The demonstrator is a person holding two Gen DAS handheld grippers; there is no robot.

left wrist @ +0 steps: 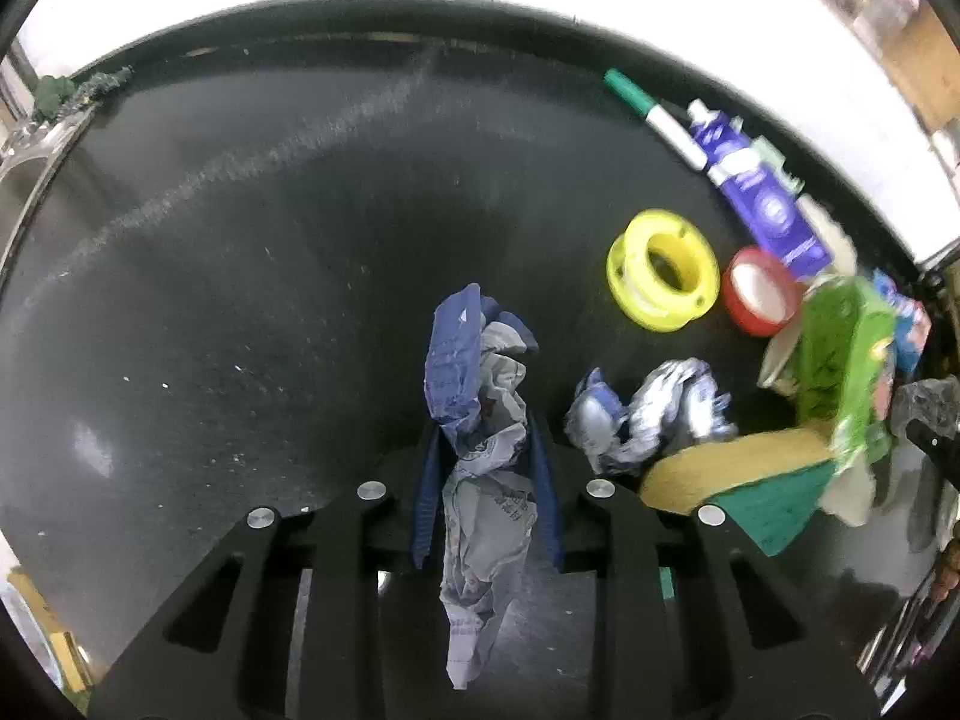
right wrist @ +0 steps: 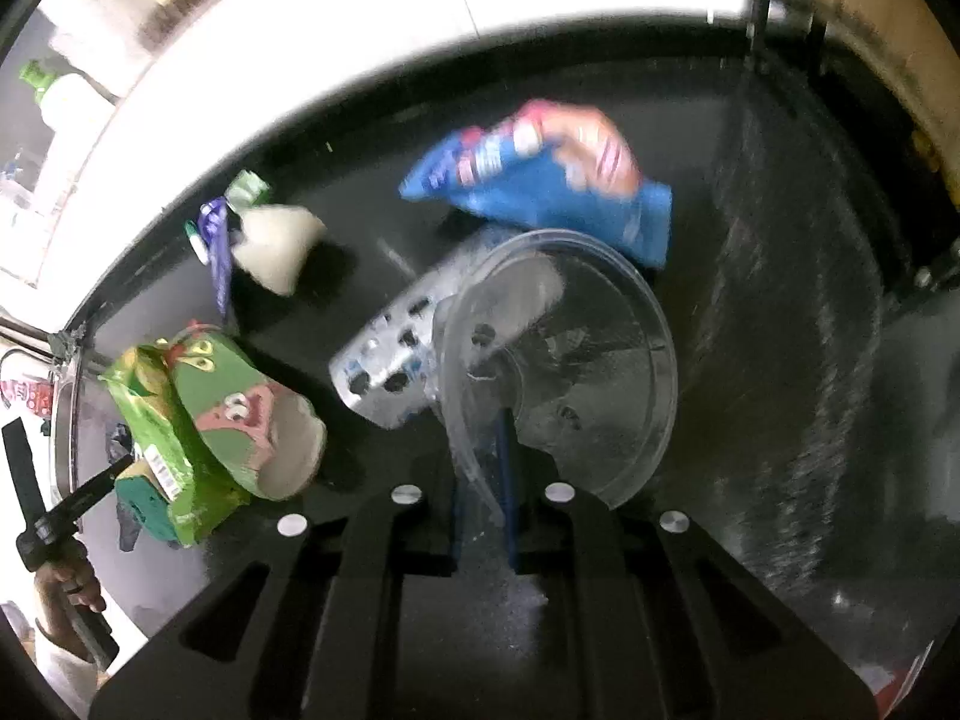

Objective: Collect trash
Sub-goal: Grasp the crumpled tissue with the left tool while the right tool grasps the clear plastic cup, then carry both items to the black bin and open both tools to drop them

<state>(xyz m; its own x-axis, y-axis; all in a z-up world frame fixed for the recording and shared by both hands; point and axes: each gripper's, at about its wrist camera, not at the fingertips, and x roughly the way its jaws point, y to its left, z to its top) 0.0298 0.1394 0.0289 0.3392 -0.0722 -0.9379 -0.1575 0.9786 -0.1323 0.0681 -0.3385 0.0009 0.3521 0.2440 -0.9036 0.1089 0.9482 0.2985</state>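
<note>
No legible text anywhere; print on crumpled wrapper [left wrist: 480, 420], purple tube [left wrist: 762, 192] and blue packet [right wrist: 540, 180] too blurred.

On the speckled black counter [left wrist: 240, 240] lie a blue-and-grey printed wrapper [left wrist: 480, 396], a yellow spool [left wrist: 663, 270], a red-rimmed white lid [left wrist: 761, 291], a yellow-and-green sponge [left wrist: 738, 480], a green bag [right wrist: 174, 438], a blue-and-pink packet [right wrist: 540, 180] and a clear lid [right wrist: 576, 372].

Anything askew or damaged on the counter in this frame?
Yes: a green printed paper cup lies tipped on its side beside a crumpled green wrapper, and a squashed foil wrapper lies loose near the sponge.
</note>
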